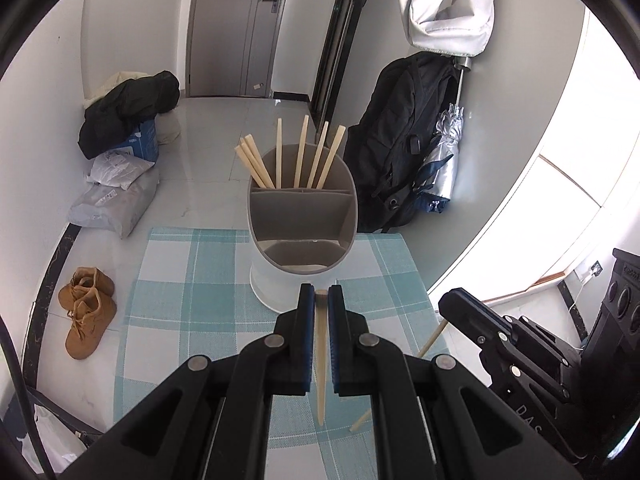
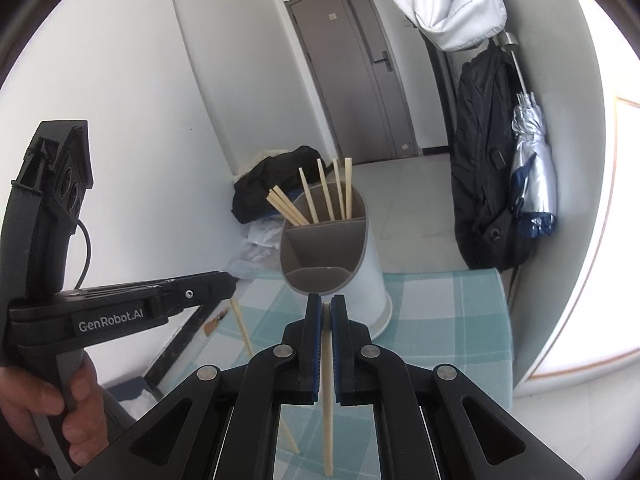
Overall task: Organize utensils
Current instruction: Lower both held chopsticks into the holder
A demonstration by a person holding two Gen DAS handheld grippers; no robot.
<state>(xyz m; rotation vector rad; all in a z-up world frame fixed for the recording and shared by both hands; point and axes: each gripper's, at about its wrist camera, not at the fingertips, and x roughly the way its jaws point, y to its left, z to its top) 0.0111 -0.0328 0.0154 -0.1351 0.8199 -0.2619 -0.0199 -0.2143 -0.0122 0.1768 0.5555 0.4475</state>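
- Left wrist view shows my left gripper (image 1: 320, 300) with its fingers (image 1: 306, 336) clamped on one chopstick (image 1: 321, 360), thick end up at the tips and thin end hanging toward the bottom of the frame.
- Right wrist view shows the same on the other side: my right gripper (image 2: 326, 308) is clamped on a second chopstick (image 2: 328, 400), which runs straight down past the fingers (image 2: 338, 340).
- Step in hand, as I judge it: both sticks are lifted off the checked mat (image 1: 192, 280) on the desk and are being carried to the utensil holder (image 1: 302, 216), which stands at centre frame just beyond my fingertips.
- Next move calls for getting each thin end over the holder's rim and into the far compartment, upper part of the holder, where the other chopsticks (image 1: 280, 160) lean fanned out.
- Both near compartments look empty.
- Only one stick should go in at a time, I think, since the two grippers are close together.
- Each held stick is pale, slim and tapered, so it could pivot in a light grip.
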